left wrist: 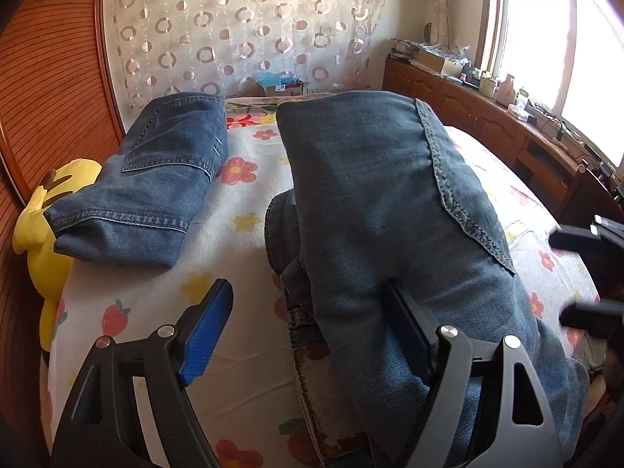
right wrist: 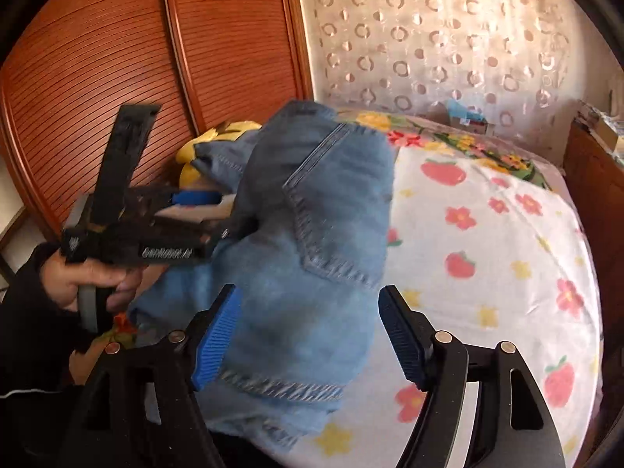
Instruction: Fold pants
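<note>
Denim, thick and soft, makes up the pants [left wrist: 390,202], which lie bunched on the flowered bedspread [left wrist: 249,179] with one end draped over the near bed edge. A second, already folded pair of jeans [left wrist: 156,179] rests on the bedspread to the far left of them, against a yellow plush toy [left wrist: 43,210].

The left gripper [left wrist: 308,335] stands wide; one finger is tucked under or against the cloth, the other is clear, so nothing is pinched. The right gripper [right wrist: 308,335] is also spread wide around the near end of the pants, its fingers apart from the cloth.

The fabric looks heavy and floppy, likely to sag between two holds but not to slip. Stitched seams and the hem band [right wrist: 280,388] seem the firmest places to pinch, one gripper at each corner.
</note>
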